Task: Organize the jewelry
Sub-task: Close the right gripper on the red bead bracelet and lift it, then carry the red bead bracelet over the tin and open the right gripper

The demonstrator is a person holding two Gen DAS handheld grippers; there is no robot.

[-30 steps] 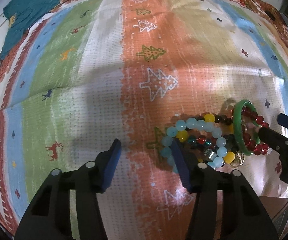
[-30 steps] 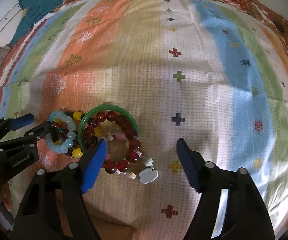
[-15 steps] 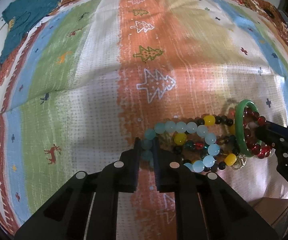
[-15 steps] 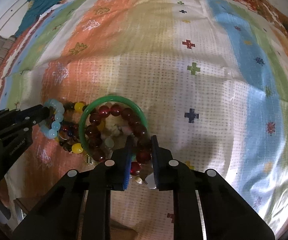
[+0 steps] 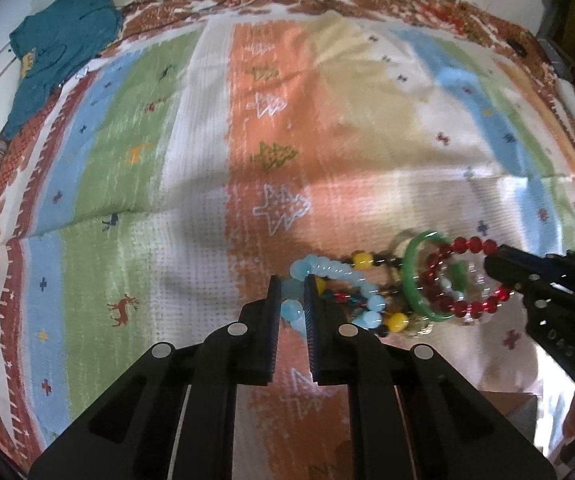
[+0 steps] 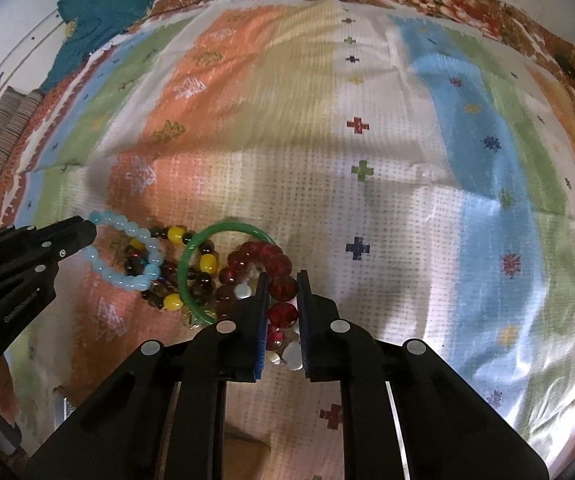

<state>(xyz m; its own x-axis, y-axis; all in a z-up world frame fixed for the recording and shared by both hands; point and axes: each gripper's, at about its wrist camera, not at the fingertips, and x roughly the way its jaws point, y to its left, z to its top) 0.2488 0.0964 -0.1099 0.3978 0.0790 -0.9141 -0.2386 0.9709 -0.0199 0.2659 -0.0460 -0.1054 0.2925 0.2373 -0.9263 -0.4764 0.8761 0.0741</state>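
A tangle of bracelets lies on a striped cloth. My left gripper (image 5: 291,284) is shut on the pale blue bead bracelet (image 5: 343,272), also in the right wrist view (image 6: 127,276). My right gripper (image 6: 281,280) is shut on the dark red bead bracelet (image 6: 283,288), which also shows in the left wrist view (image 5: 471,245). A green bangle (image 6: 227,230) (image 5: 411,276) and a dark strand with yellow beads (image 6: 206,264) (image 5: 361,259) lie between the two. The red bracelet looks lifted and stretched towards the right gripper.
The striped patterned cloth (image 6: 367,140) covers the surface. A teal garment (image 5: 55,48) lies at the far left corner. A brown box edge (image 6: 243,456) shows below the cloth's near edge. The cloth has a fold line across its middle.
Both grippers went from open to shut, the left on the blue beads and the right on the red beads. Since then the bracelets have been pulled apart a little.
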